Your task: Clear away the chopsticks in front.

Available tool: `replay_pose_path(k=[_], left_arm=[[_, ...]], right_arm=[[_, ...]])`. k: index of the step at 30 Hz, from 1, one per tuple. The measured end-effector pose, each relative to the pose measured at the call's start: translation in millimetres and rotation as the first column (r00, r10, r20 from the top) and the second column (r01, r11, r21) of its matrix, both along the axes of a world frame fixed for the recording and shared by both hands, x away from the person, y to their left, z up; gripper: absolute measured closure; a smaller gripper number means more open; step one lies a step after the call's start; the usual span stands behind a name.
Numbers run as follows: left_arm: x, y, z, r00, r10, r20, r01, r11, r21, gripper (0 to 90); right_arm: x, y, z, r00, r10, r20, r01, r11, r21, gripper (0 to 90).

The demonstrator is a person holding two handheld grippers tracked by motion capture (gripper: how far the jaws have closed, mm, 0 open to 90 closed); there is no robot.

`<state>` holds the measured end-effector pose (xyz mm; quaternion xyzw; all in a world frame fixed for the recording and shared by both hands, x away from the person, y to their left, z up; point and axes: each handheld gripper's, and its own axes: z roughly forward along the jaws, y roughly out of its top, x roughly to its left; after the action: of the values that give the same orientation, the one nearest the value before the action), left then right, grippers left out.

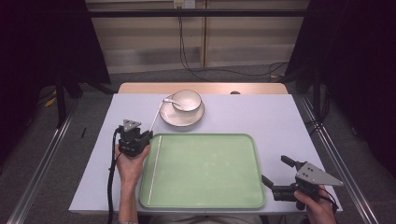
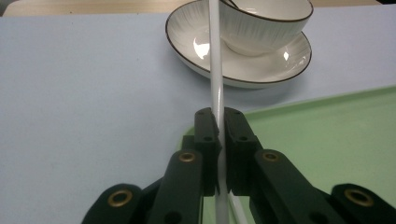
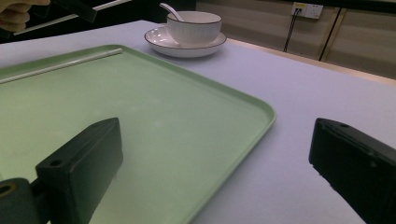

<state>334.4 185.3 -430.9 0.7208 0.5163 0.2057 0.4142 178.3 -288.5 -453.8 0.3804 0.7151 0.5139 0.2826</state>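
A pale table is filling the middle of the high view, carrying a green tray at lower centre. Above the tray, a saucer is holding a white bowl with a spoon leaning in it. One white chopstick is lying along the tray's left edge. At the tray's upper left corner, the left gripper is clenching a second white chopstick. At lower right, the right gripper is resting with jaws spread, grasping nothing.
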Motion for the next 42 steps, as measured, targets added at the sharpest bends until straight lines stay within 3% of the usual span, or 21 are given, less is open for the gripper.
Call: replay_pose_path(k=[2, 5, 10, 14, 19, 22, 25, 31, 42], left_arm=[[-3.8, 0.0, -0.3, 0.9999, -0.013, 0.002, 0.013, 0.9992, -0.039, 85.5], [-9.5, -2.6, 0.9, 1.0, -0.004, -0.002, 0.004, 1.0, -0.002, 85.5], [-16.4, -11.6, 3.2, 0.9998, -0.021, 0.001, 0.021, 0.9998, 0.005, 85.5], [-25.6, -18.4, -0.3, 0.9997, -0.012, -0.023, 0.012, 0.9999, 0.011, 85.5], [-34.2, -26.9, -5.0, 0.9991, 0.014, -0.041, -0.016, 0.9985, -0.052, 85.5], [-38.8, -34.5, -6.5, 0.9986, 0.025, -0.046, -0.026, 0.9996, -0.011, 85.5], [-43.6, -33.8, -10.4, 0.9964, 0.049, -0.07, -0.051, 0.9983, -0.028, 85.5], [-51.0, -36.1, -26.4, 0.9887, 0.076, -0.129, -0.078, 0.9968, -0.013, 85.4], [-60.9, -41.7, -35.2, 0.9797, 0.104, -0.172, -0.103, 0.9946, 0.013, 85.4]], right_arm=[[0.1, 0.1, 0.0, 1.0, -0.003, 0.004, 0.003, 1.0, 0.001, 2.2], [0.0, -0.2, 0.0, 1.0, 0.0, 0.002, 0.0, 1.0, 0.001, 2.1], [0.8, -0.1, -0.3, 1.0, 0.001, 0.003, -0.001, 1.0, -0.004, 2.1], [0.1, -0.4, -0.1, 1.0, -0.001, 0.003, 0.001, 1.0, 0.001, 2.1], [0.6, 0.3, -0.1, 1.0, 0.0, 0.005, 0.0, 1.0, -0.002, 2.1], [0.3, 0.3, -0.1, 1.0, 0.004, 0.006, -0.004, 1.0, -0.001, 2.1], [0.3, -0.3, -0.2, 1.0, 0.003, 0.002, -0.003, 1.0, -0.001, 2.1], [0.5, 0.6, -0.3, 1.0, 0.006, 0.006, -0.006, 1.0, -0.002, 2.1], [0.5, 0.4, -0.4, 1.0, 0.006, 0.003, -0.006, 1.0, -0.002, 2.2]])
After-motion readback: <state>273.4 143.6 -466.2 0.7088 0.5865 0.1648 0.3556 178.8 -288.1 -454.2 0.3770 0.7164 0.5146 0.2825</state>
